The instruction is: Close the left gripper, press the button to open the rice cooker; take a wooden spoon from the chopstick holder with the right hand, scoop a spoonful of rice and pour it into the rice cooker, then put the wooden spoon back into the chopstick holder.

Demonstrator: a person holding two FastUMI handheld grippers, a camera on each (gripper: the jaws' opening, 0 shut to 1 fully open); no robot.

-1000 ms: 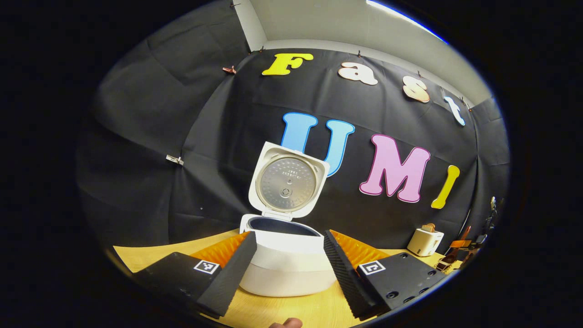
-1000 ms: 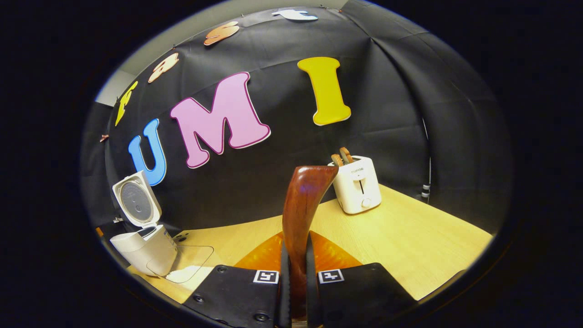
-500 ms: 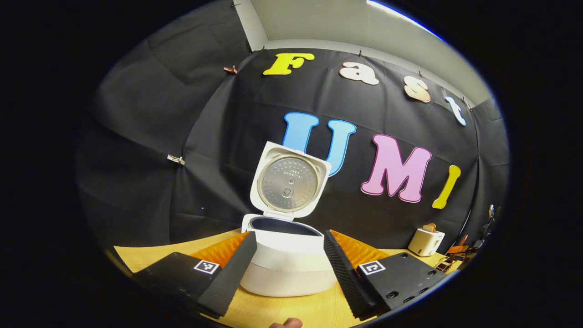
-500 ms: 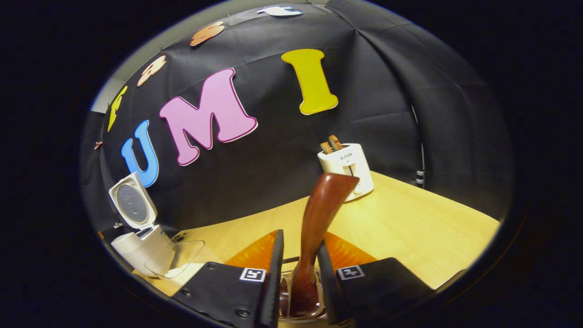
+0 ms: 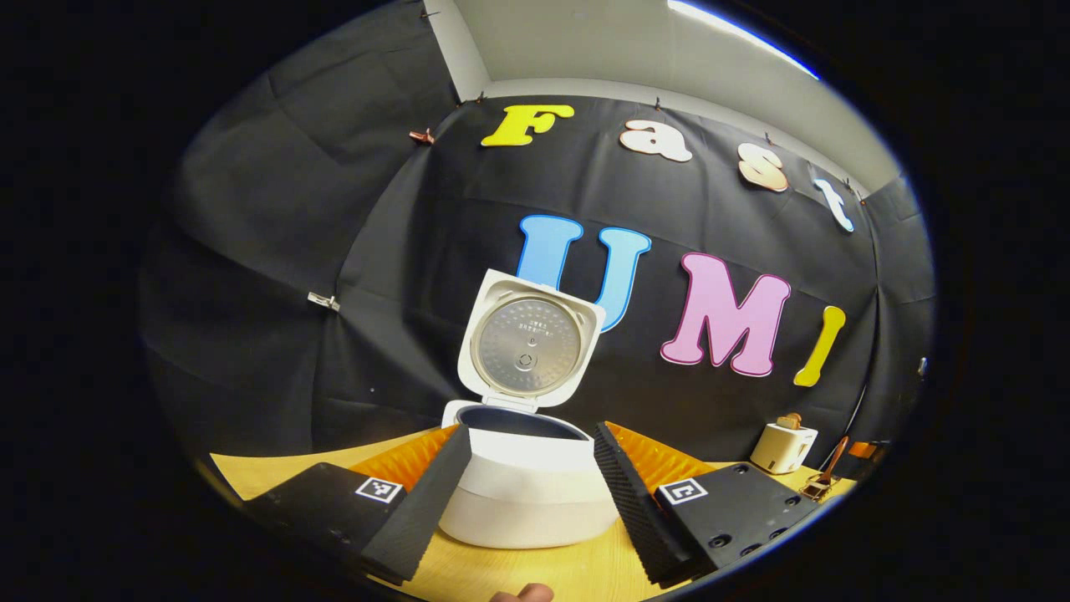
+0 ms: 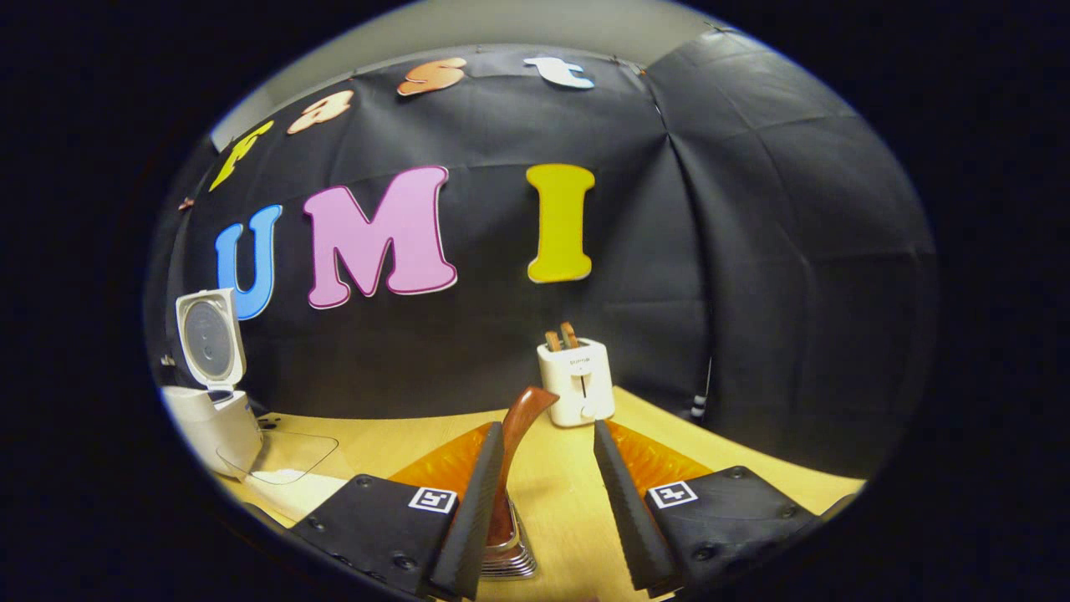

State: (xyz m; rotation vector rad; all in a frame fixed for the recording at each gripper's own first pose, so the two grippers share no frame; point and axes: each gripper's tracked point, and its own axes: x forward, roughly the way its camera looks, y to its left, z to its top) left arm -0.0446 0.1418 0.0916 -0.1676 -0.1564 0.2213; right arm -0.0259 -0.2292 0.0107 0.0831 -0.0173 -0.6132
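Right gripper view has the wooden spoon low in the centre of the frame, standing in the chopstick holder, its handle leaning up and to the right. Right gripper is released, jaws spread wide, the spoon just beside the left finger; contact cannot be told. Behind the spoon a white toaster sits on the worktop. At the far left edge the rice cooker stands with its lid up, a clear plastic container beside it.

Left gripper view puts the rice cooker dead centre at the bottom, lid raised upright, and the left gripper is open, fingers either side of the cooker's body. Toaster at lower right.
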